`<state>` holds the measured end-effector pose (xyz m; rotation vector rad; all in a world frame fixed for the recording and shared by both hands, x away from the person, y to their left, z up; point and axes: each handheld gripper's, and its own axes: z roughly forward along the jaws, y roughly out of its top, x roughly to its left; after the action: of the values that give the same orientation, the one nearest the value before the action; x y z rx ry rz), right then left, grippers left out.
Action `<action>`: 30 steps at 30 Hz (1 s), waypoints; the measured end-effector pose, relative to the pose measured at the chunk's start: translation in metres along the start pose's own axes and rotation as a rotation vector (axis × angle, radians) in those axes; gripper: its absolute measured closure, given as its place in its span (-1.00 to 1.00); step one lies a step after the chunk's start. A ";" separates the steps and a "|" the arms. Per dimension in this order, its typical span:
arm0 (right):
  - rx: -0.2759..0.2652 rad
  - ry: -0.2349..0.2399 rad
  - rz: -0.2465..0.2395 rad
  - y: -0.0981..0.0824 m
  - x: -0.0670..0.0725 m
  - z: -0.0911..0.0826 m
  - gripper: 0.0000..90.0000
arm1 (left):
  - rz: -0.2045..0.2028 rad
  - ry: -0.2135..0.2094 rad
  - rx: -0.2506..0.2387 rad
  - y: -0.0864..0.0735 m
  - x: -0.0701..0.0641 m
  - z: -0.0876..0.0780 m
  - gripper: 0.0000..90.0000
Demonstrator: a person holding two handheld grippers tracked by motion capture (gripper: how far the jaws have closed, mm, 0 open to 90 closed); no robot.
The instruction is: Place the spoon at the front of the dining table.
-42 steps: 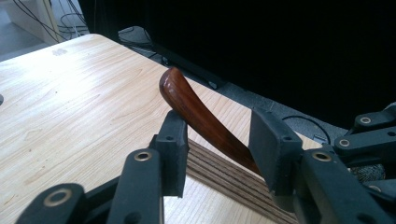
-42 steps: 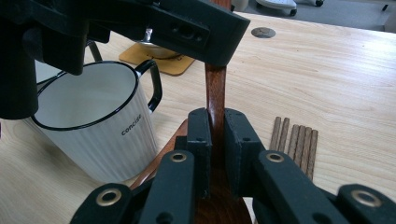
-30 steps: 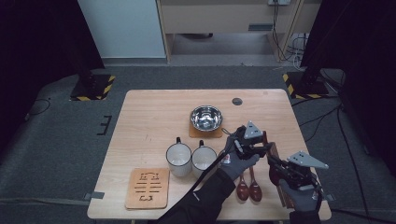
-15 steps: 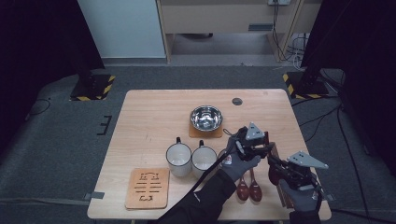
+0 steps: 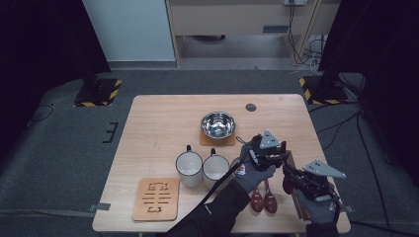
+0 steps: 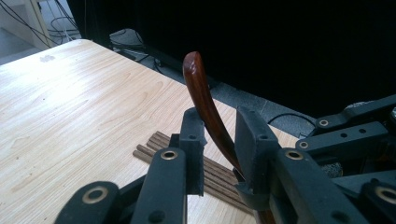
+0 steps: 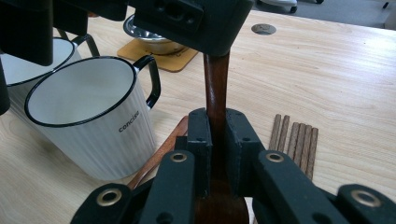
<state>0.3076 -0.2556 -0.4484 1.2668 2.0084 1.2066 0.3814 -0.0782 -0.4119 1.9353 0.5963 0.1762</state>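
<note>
Spoon (image 7: 215, 79) clamped in right gripper (image 7: 216, 126); left gripper (image 6: 219, 122) just closing round handle, not tight yet. Keep still, squeeze slowly.

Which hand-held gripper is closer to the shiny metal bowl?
Left. The left hand-held gripper sits just past the bowl; the right hand-held gripper is farther toward the table's near edge.

Evenly lit wooden bench (image 5: 163, 128) under soft overhead light, dark surroundings, pale sheen on the bench in the left gripper view, steel bowl (image 5: 218, 124) glinting, near fingers (image 6: 254, 140) slightly soft, faint shadows
</note>
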 end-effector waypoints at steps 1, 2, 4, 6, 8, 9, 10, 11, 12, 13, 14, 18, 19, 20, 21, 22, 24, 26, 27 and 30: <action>0.000 0.000 -0.001 0.000 0.000 0.000 0.81 | 0.002 -0.003 0.000 0.000 0.000 0.000 0.61; 0.002 0.000 -0.002 0.000 0.000 0.000 0.81 | 0.003 -0.004 0.000 0.000 -0.001 -0.001 0.63; 0.004 0.003 0.004 0.000 0.000 0.001 0.81 | 0.005 -0.004 0.001 0.001 -0.002 -0.001 0.64; 0.003 0.001 0.004 0.000 0.000 0.001 0.81 | 0.002 -0.009 0.002 0.001 -0.002 -0.001 0.66; 0.003 0.002 0.001 0.000 0.000 0.001 0.81 | 0.002 -0.013 0.000 0.001 -0.002 -0.002 0.68; 0.002 0.002 0.002 0.000 0.000 0.001 0.81 | 0.001 -0.016 0.000 0.002 -0.003 -0.002 0.69; 0.002 0.002 0.002 0.000 0.000 0.001 0.81 | 0.002 -0.016 0.000 0.002 -0.003 -0.002 0.69; 0.002 0.003 0.002 0.000 0.000 0.001 0.81 | 0.000 -0.019 0.000 0.002 -0.003 -0.002 0.70; 0.003 0.003 0.000 0.000 0.000 0.001 0.81 | -0.001 -0.020 0.001 0.002 -0.003 -0.003 0.71; 0.002 0.003 0.000 0.000 0.000 0.001 0.80 | -0.002 -0.023 0.001 0.002 -0.003 -0.003 0.72; 0.003 0.005 0.001 -0.001 -0.001 0.001 0.80 | -0.004 -0.026 0.002 0.002 -0.003 -0.003 0.72; 0.002 0.012 0.008 -0.001 -0.001 0.002 0.80 | -0.005 -0.036 0.003 0.003 -0.004 -0.004 0.76; 0.001 0.012 0.009 -0.001 -0.001 0.002 0.80 | -0.004 -0.041 0.003 0.003 -0.005 -0.004 0.77; -0.001 0.011 0.009 -0.001 -0.001 0.002 0.80 | -0.005 -0.047 0.002 0.003 -0.005 -0.004 0.79; -0.002 0.011 0.009 -0.001 -0.001 0.002 0.80 | -0.007 -0.053 0.001 0.004 -0.005 -0.005 0.80; -0.003 0.013 0.009 -0.001 0.000 0.002 0.80 | -0.006 -0.056 0.001 0.004 -0.006 -0.005 0.82; -0.006 0.013 0.008 -0.001 -0.001 0.002 0.80 | -0.004 -0.063 0.000 0.005 -0.007 -0.005 0.84; -0.012 0.011 0.008 -0.001 0.000 0.002 0.80 | 0.001 -0.066 -0.002 0.005 -0.008 -0.005 0.85; -0.011 0.011 0.006 -0.001 0.000 0.002 0.80 | 0.004 -0.068 -0.003 0.005 -0.009 -0.006 0.86; -0.012 0.013 0.008 0.000 0.000 0.001 0.79 | 0.007 -0.071 -0.006 0.005 -0.010 -0.006 0.87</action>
<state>0.3083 -0.2550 -0.4495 1.2658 2.0042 1.2310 0.3724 -0.0800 -0.4034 1.9302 0.5414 0.1136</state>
